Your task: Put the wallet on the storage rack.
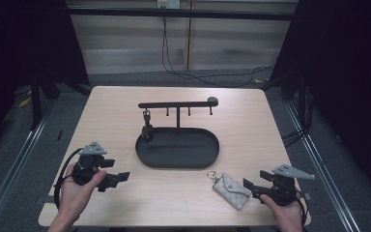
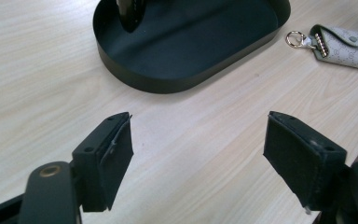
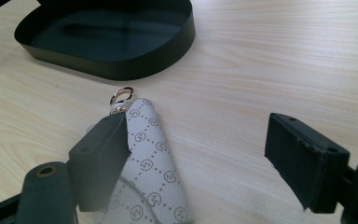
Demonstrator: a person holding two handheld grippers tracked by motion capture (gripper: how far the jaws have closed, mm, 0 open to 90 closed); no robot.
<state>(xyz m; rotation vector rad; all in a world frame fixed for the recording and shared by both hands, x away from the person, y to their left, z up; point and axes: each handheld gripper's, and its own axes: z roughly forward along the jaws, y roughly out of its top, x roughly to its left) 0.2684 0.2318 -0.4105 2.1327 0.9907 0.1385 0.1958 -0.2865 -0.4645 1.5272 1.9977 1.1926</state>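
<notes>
A grey patterned key pouch (image 1: 232, 190) with a gold ring lies flat on the wooden table near the front right. My right gripper (image 1: 253, 181) sits just right of it and is open. In the right gripper view the pouch (image 3: 154, 163) lies against the left jaw, with the right jaw far off and bare wood between. My left gripper (image 1: 121, 170) is open at the front left, with nothing in it (image 2: 198, 140). A black oval tray (image 1: 212, 154) stands mid-table. Above it a hook rack (image 1: 178, 104) carries a dark item (image 1: 147, 129) on its left hook.
The tray's rim (image 2: 168, 86) lies ahead of the left gripper, and the pouch (image 2: 349, 42) is at the upper right there. The tray (image 3: 121, 70) also lies beyond the pouch in the right gripper view. Cables (image 1: 174, 67) trail on the floor behind the table.
</notes>
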